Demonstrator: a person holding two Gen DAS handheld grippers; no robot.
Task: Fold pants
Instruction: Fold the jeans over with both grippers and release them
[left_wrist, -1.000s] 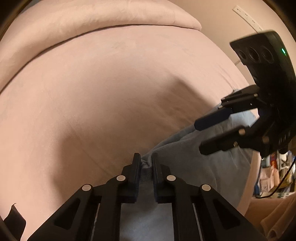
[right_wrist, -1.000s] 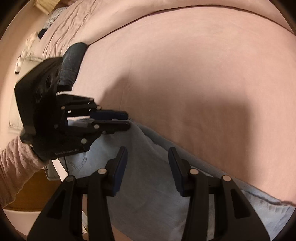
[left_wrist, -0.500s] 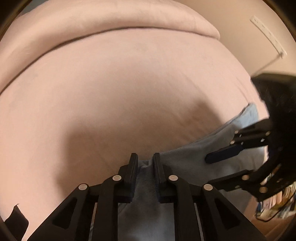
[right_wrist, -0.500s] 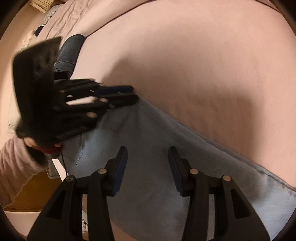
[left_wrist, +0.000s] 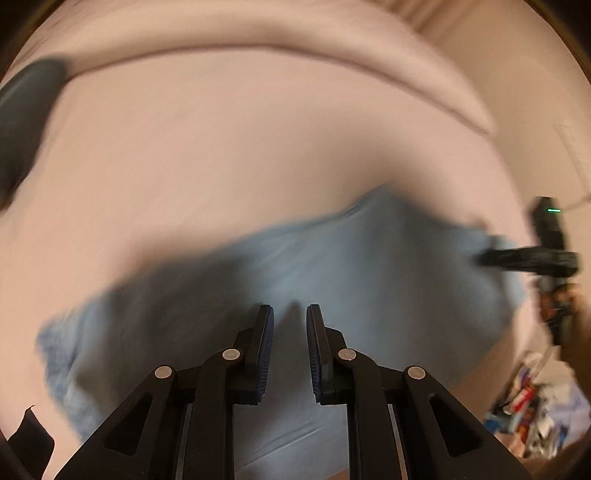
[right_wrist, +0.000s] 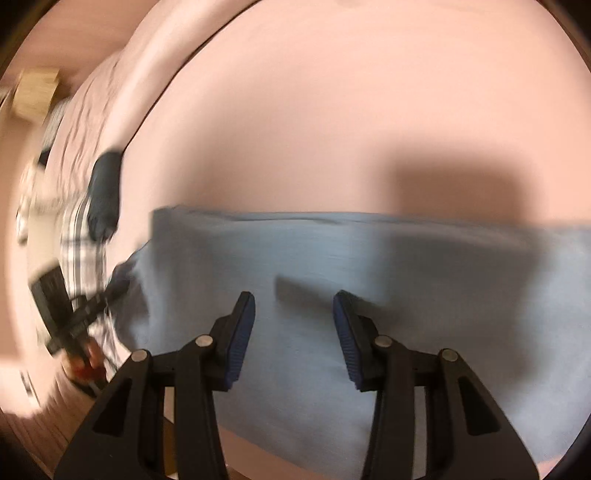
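Right wrist view, pale pink bedcover (right_wrist: 369, 110), light blue pants (right_wrist: 332, 258) spread flat

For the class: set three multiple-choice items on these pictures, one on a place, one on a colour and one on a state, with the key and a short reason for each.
1. In the right wrist view, where is the dark bundle relative to the pants?
A. in the middle of them
B. off their left end
C. off their right end

2. What colour are the pants?
A. light blue
B. black
C. red

3. How are the pants placed?
A. rolled into a ball
B. hanging in the air
C. spread out on the bed cover

Key:
1 B: the bundle sits on the pink cover past the pants' left edge.
2 A: the cloth is pale blue in both views.
3 C: they lie as a wide band across the cover.
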